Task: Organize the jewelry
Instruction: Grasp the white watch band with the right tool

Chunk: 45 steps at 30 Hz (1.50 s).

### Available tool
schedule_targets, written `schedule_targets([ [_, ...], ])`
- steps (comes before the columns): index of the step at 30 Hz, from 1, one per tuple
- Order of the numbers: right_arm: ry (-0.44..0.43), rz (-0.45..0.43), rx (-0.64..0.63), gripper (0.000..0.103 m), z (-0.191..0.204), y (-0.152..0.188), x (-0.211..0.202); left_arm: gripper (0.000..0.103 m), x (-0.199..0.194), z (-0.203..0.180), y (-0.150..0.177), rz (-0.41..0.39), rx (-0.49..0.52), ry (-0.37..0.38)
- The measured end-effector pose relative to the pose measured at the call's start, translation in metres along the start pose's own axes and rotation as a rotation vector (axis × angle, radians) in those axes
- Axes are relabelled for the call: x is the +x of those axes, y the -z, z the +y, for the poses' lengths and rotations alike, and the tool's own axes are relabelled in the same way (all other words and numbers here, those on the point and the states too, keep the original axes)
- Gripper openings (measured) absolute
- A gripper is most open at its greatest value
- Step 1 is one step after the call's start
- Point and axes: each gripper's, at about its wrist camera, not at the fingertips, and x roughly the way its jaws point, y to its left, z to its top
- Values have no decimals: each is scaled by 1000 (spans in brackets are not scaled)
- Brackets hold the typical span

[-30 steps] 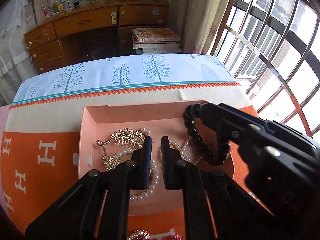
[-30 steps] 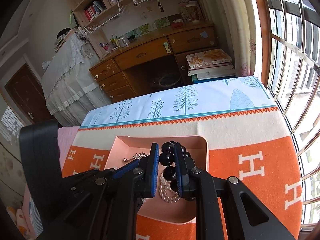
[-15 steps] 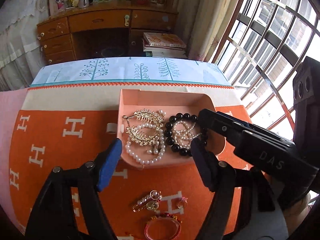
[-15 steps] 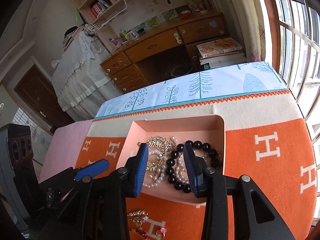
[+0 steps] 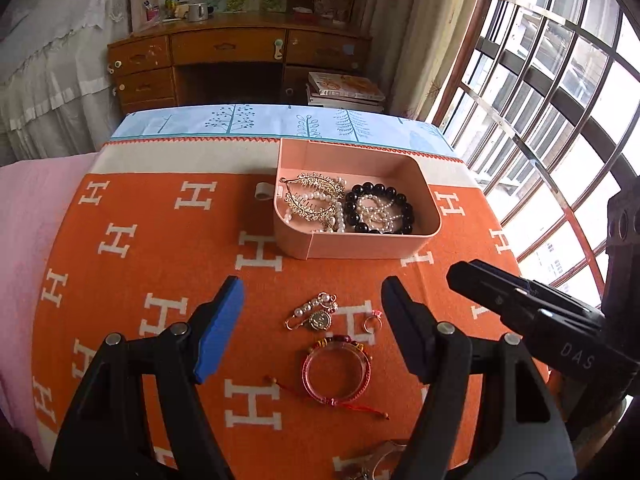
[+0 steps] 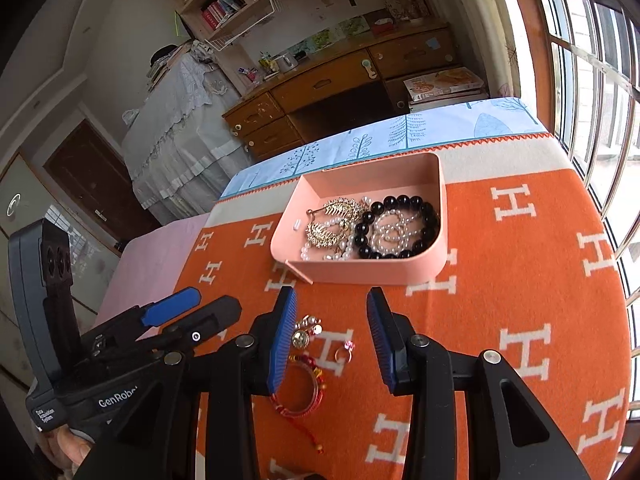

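Note:
A pink tray (image 5: pixel 360 246) (image 6: pixel 440 208) on the orange cloth holds a black bead bracelet (image 5: pixel 352 210) (image 6: pixel 430 220), gold hair combs (image 5: pixel 314 196) (image 6: pixel 332 220) and pearl strands (image 5: pixel 380 212). In front of it on the cloth lie a pearl pin brooch (image 5: pixel 316 312) (image 6: pixel 306 330), a small ring (image 5: pixel 370 320) (image 6: pixel 346 350) and a pink bangle with red cord (image 5: pixel 336 368) (image 6: pixel 304 392). My left gripper (image 5: pixel 312 300) is open and empty above the loose pieces. My right gripper (image 6: pixel 332 320) is open and empty, near the tray's front wall.
The orange cloth with white H marks (image 5: pixel 160 280) covers the table; a blue tree-print cloth (image 5: pixel 240 120) lies at the far edge. A wooden desk (image 5: pixel 240 60) stands behind. A barred window (image 5: pixel 560 80) is at the right. A metal piece (image 5: pixel 380 460) lies at the near edge.
My right gripper opened and let the black bead bracelet drop into the tray. My left gripper opened. Both pulled back from the tray toward the loose pieces in front.

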Motion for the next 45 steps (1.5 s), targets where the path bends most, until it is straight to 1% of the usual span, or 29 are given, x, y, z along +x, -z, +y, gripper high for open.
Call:
schedule_targets([
  [2,0,-3,0,37,2,14,-10,69,-10,-2,8,-14,3,-6],
  [5,-7,-6,2,38,6,34,-24,69,-20,-6,18,-15,4,0],
  [10,-33,-20,21,38,5,55,-43,69,-33,-9,36,-25,-5,12],
  [14,-83,-11,70,38,-2,74,-54,69,-37,-13,50,-29,4,4],
  [18,-83,5,70,38,-6,92,-59,69,-41,-18,61,-47,20,1],
  [21,-87,17,63,38,-4,102,-63,69,-40,-21,69,-46,33,5],
  [25,-63,13,24,38,0,110,-69,69,-38,-21,78,-26,36,22],
  [30,-21,25,-19,38,3,119,-71,69,-40,-14,91,-17,34,15],
  [35,18,67,-49,38,0,128,-64,69,-37,-2,107,20,20,2],
  [40,38,120,-80,38,-3,137,-54,69,-34,3,124,54,26,10],
  [45,48,160,-149,38,5,148,-51,69,-31,7,130,73,23,11],
])
